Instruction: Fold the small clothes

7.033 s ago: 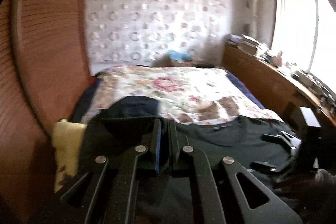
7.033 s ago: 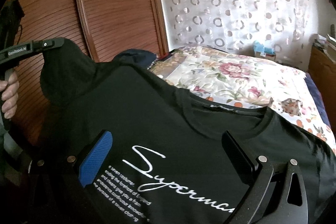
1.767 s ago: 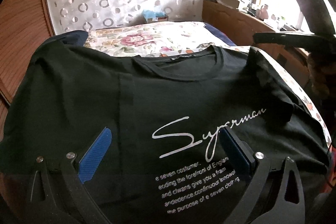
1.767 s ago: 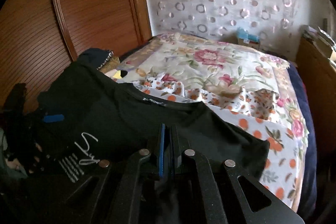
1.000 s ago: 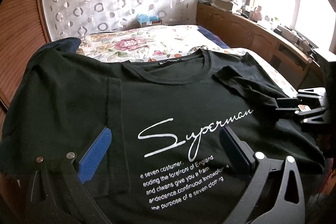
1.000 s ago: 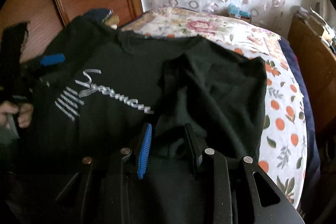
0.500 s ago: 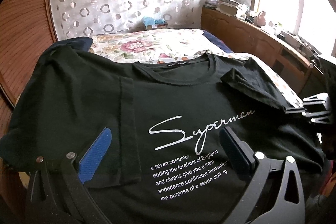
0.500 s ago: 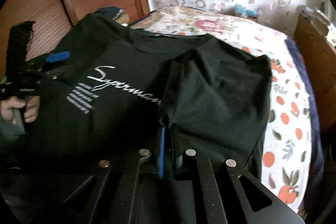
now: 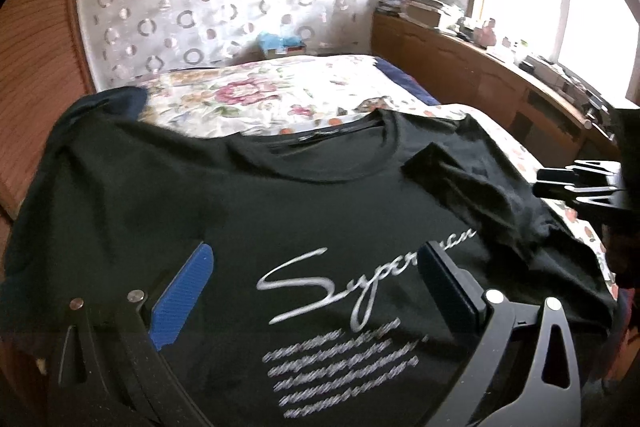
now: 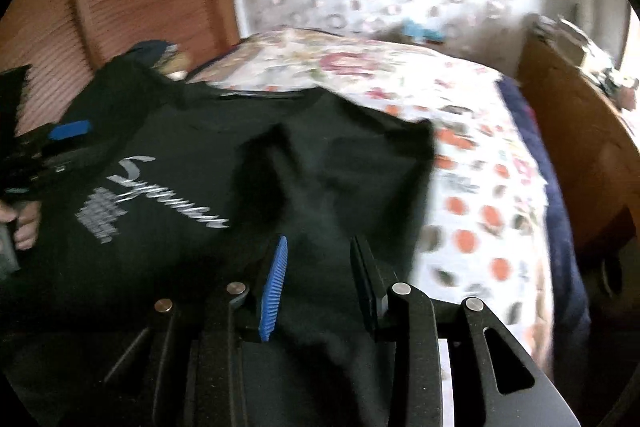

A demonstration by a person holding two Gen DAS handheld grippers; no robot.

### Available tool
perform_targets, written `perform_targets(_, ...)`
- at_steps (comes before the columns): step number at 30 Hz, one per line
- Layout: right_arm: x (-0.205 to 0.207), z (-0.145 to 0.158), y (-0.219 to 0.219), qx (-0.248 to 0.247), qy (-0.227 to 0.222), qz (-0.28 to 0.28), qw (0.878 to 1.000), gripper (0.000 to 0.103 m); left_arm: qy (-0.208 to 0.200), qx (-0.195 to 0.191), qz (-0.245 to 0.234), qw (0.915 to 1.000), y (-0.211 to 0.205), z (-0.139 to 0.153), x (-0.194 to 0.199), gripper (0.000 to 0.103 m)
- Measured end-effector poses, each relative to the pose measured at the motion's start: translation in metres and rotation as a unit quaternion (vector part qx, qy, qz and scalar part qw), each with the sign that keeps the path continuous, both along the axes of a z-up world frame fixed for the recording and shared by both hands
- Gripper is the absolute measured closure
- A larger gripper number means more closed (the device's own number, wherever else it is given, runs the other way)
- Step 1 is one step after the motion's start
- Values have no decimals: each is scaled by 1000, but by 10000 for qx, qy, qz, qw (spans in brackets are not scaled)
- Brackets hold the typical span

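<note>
Left wrist view looks down on a black T-shirt (image 9: 280, 203) spread front-up across the near end of a floral bedspread (image 9: 256, 95), neckline toward the far wall. Its left sleeve is already turned in over the chest, and the right sleeve (image 9: 472, 179) lies folded inward over the end of the white script print.

The left gripper (image 9: 316, 279) hangs over the print with its 2 blue pads (image 9: 180, 295) spread wide, touching nothing. The right gripper (image 10: 320, 279) is opening over the folded sleeve; dark cloth lies between the jaws, but the pads stand clear of it (this view is smeared, so a light brush cannot be ruled out). From the left wrist view it shows only as a dark body at the right edge.

By this reading, the sleeve-folding step is just ending: both sleeves are in, the body still full length. The next move likely calls for both grippers to pinch the hem corners, or the shoulders, and carry that edge over the print without dragging the tucked sleeves loose.
</note>
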State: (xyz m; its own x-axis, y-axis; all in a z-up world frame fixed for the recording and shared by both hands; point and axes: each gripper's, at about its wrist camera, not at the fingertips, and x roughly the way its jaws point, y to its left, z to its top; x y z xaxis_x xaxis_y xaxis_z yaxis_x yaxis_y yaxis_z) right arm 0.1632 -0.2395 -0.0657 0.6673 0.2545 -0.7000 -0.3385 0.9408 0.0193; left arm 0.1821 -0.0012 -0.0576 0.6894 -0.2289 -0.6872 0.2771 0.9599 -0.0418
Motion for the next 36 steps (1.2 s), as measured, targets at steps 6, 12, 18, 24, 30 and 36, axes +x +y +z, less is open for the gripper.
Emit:
perform_targets(6, 19, -28, -26, 15, 212, -528, 9984, 69, 225, -7, -417, 9989, -33, -5, 27, 19)
perform_targets(12, 28, -31, -28, 231, 285, -494, 9981, 69, 147, 79, -487, 9987, -43, 3, 35, 19)
perform_targets(18, 67, -30, -34, 179, 266, -401, 9987, 69, 150, 119, -313, 9993, -34, 10, 48, 19)
perform_targets(24, 110, -32, -26, 6, 177, -229, 9996, 70, 140, 89, -62, 9998, -17, 16, 57, 19)
perform_targets(30, 121, -33, -24, -67, 70, -34, 9999, 99, -3, 124, 212, 9997, 9, 28, 54, 19)
perform_targets(36, 120, -41, -36, 40, 99, -272, 9996, 99, -263, 169, 584, 9978, 52, 51, 43, 19)
